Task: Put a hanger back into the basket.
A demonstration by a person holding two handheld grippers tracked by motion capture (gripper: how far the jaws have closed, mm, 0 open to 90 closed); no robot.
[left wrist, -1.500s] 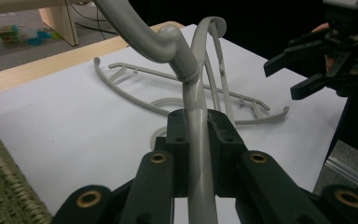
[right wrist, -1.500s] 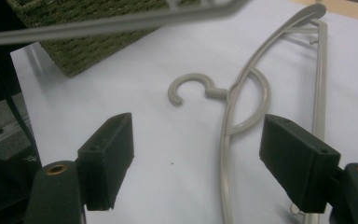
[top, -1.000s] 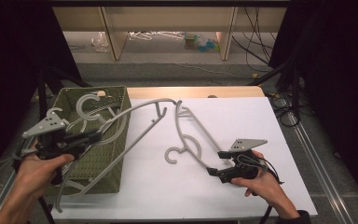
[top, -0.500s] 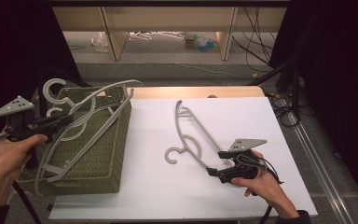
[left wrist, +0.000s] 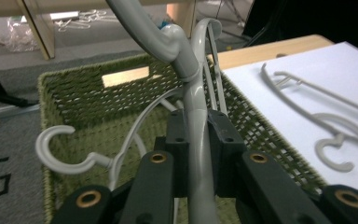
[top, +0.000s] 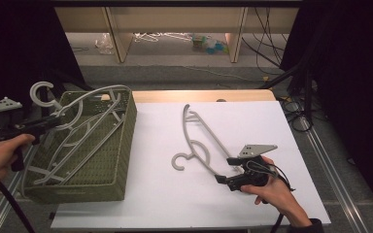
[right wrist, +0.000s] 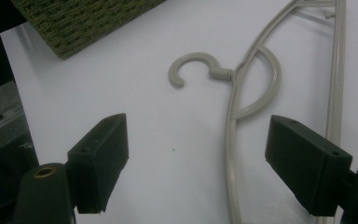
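Grey plastic hanger, thin curved bar with open hook at 10 o'clock, held tilted over green woven basket at table's 9 o'clock. Clamped at neck by left gripper, reaching in level from far left. More grey hangers inside basket. Second hanger flat on white table sheet near centre. Right gripper at 5 o'clock, jaws wide, straddling its bar, holding nothing.
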